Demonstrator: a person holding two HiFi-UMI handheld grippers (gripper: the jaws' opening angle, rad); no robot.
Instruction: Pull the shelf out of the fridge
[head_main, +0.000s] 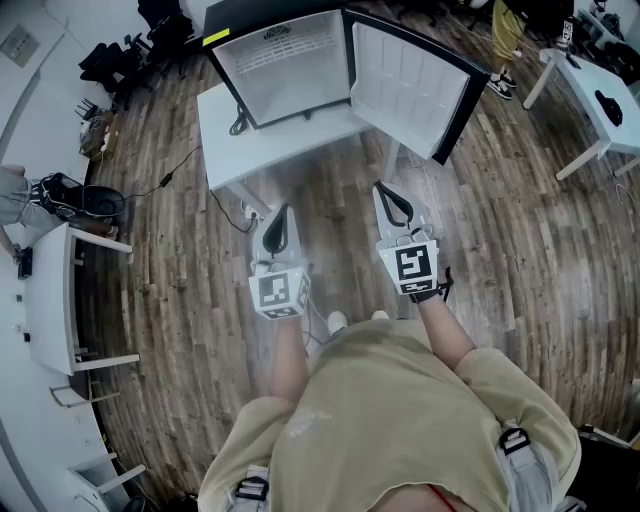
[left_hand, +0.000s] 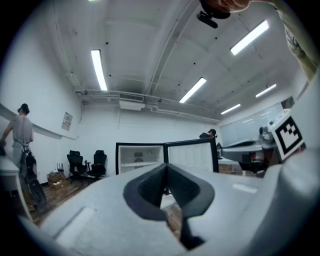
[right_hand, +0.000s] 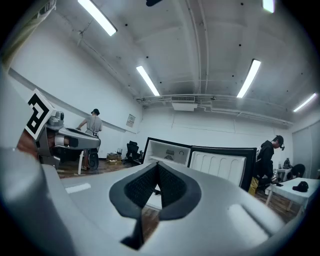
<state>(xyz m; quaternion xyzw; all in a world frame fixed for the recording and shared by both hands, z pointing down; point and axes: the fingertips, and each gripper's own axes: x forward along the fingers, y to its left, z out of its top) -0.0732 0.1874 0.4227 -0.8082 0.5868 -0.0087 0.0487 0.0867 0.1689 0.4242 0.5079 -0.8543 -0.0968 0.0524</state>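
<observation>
A small black fridge (head_main: 290, 60) with a white inside stands on a white table (head_main: 270, 140), its door (head_main: 410, 85) swung open to the right. A white shelf (head_main: 285, 50) lies inside it. Both grippers hang over the floor, well short of the table. My left gripper (head_main: 277, 215) is shut and holds nothing; my right gripper (head_main: 385, 190) is likewise shut and empty. In the left gripper view the shut left gripper (left_hand: 166, 167) points at the fridge (left_hand: 140, 157) and shelf (left_hand: 134, 163). In the right gripper view the right gripper (right_hand: 156, 166) faces the fridge (right_hand: 167, 152).
White desks stand at the left (head_main: 50, 300) and the far right (head_main: 600, 110). Office chairs (head_main: 130, 55) sit at the back left, and a cable (head_main: 215, 195) trails from the table over the wooden floor. One person (left_hand: 22, 132) stands at the left, another (right_hand: 270, 160) at the right.
</observation>
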